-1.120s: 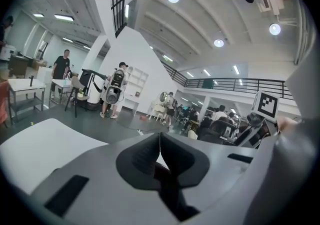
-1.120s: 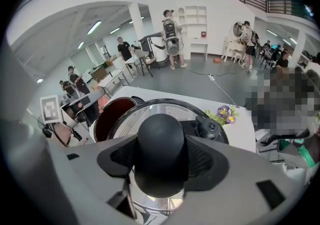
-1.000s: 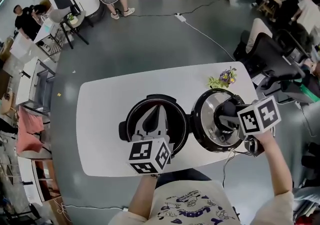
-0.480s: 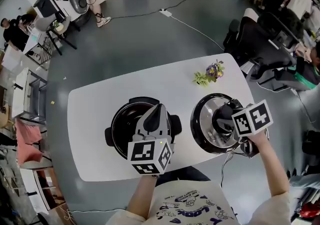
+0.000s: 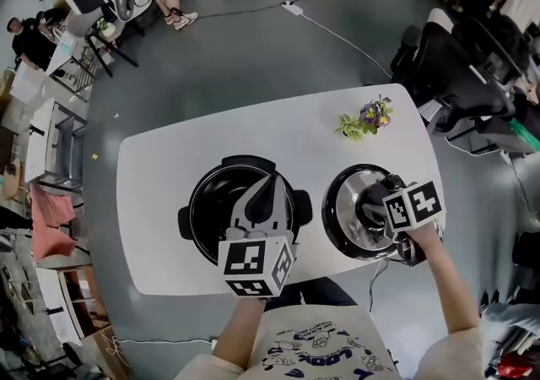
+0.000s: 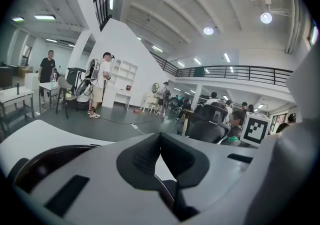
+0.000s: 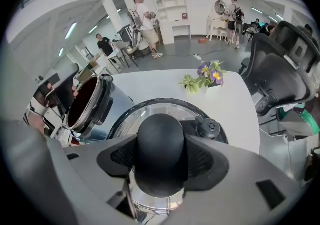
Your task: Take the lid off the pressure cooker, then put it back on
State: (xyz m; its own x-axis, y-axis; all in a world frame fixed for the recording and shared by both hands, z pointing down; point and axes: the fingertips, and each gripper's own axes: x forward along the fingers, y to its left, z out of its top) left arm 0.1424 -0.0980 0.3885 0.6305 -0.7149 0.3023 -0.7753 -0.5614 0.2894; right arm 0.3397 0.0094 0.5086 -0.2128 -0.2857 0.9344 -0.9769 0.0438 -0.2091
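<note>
The pressure cooker pot [image 5: 215, 209] stands open on the white table [image 5: 160, 167], with a black rim and side handles. My left gripper [image 5: 272, 184] hovers over the pot's right half, shut with nothing between its jaws; in the left gripper view its fingertips [image 6: 160, 139] meet above the dark rim [image 6: 45, 159]. The steel lid [image 5: 346, 218] is to the right of the pot, low at the table; whether it touches the table I cannot tell. My right gripper [image 5: 373, 201] points steeply down, shut on the lid's black knob [image 7: 160, 144]. The open pot [image 7: 87, 101] shows left of the lid [image 7: 135, 114].
A small bunch of purple flowers [image 5: 367, 121] lies on the table's far right. Black office chairs [image 5: 456, 66] stand beyond the right end. A cable [image 5: 380, 273] hangs off the near edge by the lid. People stand far off at the back left.
The right gripper has brought the lid down toward the table beside the pot. The left gripper has shifted a little toward the pot's right side and stays shut.
</note>
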